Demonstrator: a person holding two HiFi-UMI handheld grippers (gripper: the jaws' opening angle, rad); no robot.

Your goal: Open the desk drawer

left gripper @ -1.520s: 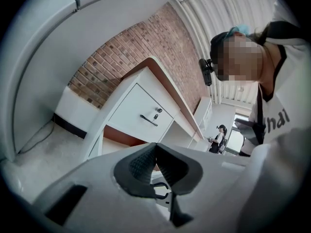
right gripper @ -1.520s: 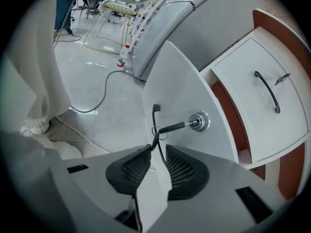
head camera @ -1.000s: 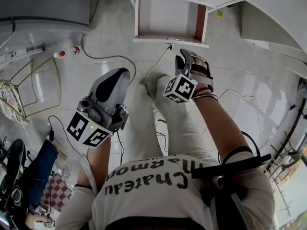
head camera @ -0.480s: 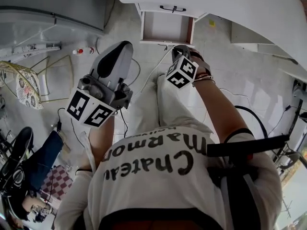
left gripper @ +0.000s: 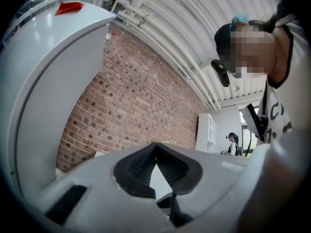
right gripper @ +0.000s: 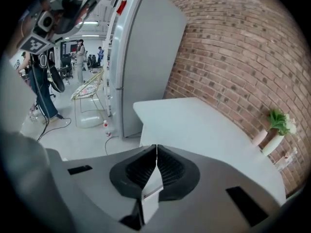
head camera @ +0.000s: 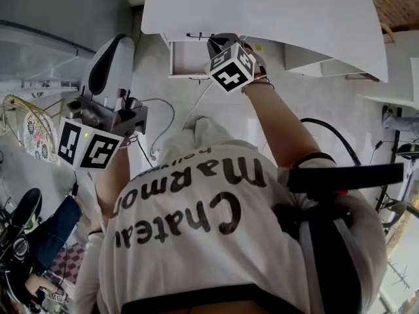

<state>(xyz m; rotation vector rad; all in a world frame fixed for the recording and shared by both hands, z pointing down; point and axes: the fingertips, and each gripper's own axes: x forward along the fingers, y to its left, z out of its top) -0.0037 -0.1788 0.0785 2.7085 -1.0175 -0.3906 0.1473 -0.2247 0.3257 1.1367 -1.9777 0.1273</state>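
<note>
Our left gripper (left gripper: 155, 148) is held up at far left, its jaws pressed together on nothing. It has swung up and outward since half a second ago. The drawer (head camera: 190, 57) stands pulled out from under the desk (head camera: 262, 12), its length running from the desk toward us, open top up and pale floor showing. It was already out a second ago. Our right gripper (right gripper: 156, 148), jaws likewise closed and bare, has risen to the desk edge, overlapping the drawer's right side in the head view.
</note>
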